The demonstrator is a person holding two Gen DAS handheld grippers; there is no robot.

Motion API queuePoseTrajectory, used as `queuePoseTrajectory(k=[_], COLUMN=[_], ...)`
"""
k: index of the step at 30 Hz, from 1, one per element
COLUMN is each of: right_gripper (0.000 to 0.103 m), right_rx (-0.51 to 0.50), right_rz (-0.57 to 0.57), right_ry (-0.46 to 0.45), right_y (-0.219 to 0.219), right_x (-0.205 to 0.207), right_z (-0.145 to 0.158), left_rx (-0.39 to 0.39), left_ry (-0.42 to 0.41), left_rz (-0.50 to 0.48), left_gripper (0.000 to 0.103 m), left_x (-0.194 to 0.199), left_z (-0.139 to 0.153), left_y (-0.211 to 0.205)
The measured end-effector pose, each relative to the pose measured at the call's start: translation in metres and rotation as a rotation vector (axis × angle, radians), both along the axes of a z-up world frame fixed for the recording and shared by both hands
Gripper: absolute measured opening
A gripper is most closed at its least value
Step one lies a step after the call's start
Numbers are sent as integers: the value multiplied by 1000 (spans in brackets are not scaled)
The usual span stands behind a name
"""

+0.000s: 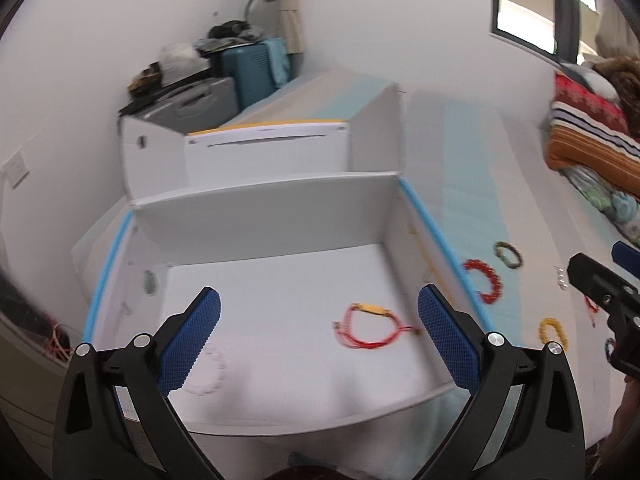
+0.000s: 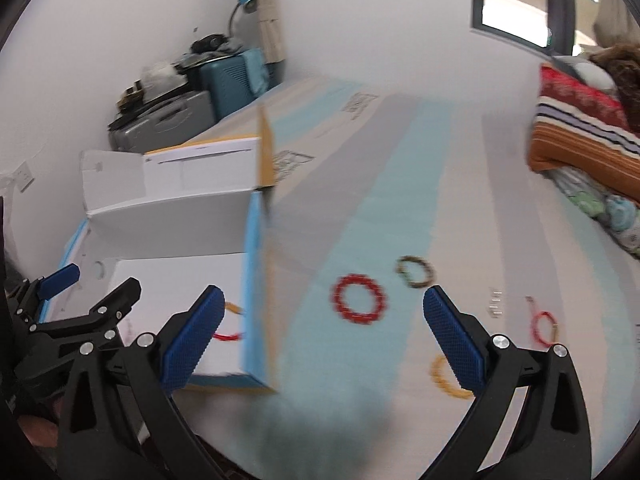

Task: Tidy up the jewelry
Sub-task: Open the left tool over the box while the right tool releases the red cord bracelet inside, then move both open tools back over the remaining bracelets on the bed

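**White box part-filled, five bracelets left outside**

White cardboard box (image 1: pixel 280 216) with blue-edged walls sits at the left of a striped sheet; whether bed or bench lies under it I cannot tell. Inside the box: a red cord bracelet (image 1: pixel 374 326) on the floor toward the right wall, and a pale bead bracelet (image 1: pixel 208 372), faint and blurred, near the front-left corner.

Left hand-held gripper (image 1: pixel 318 336) hovers over the box, fingers wide apart, nothing between them. Right hand-held gripper (image 2: pixel 322 338) hangs over the sheet just right of the box, fingers likewise wide apart and empty.

Outside the box, on the sheet:
- red bead bracelet (image 2: pixel 359 299), just ahead of the right gripper, nearest its midline
- dark brown-green bead bracelet (image 2: pixel 416 272), just beyond it, to the right
- yellow bead bracelet (image 2: pixel 446 380), partly hidden behind the right finger
- thin red cord loop (image 2: pixel 544 326) further right
- small silver pieces (image 2: pixel 495 302), too small to identify

Judgement: sorting is under way, two items in, and the step in hand is picking the next one. The red bead bracelet looks the likely target. The next move calls for lowering the right gripper so its fingers straddle one side of the ring, closing on the beads, then lifting over the blue wall. Beads lie flat, so fingertips must reach the sheet.
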State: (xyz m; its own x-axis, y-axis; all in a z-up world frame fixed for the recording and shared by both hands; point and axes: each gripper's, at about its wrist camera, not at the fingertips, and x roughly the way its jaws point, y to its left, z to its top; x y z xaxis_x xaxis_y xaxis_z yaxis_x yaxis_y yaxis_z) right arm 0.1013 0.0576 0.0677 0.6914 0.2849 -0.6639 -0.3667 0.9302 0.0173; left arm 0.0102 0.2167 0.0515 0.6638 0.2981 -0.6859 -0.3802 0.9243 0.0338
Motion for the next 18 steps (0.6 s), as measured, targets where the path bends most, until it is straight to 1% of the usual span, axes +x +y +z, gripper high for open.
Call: queuePoseTrajectory(k=[9, 18], right_gripper=[96, 96], right_rx=[-21, -36], right_rz=[-117, -242], right_ry=[-12, 22], right_y=[-88, -175], right_x=[3, 7], right_z=[-4, -24], left_rx=[-2, -5], left_ry=[-9, 11], left_rz=[-149, -274], left_gripper=[97, 97], left_x=[26, 58], left_z=[-2, -23], left_y=[-73, -142])
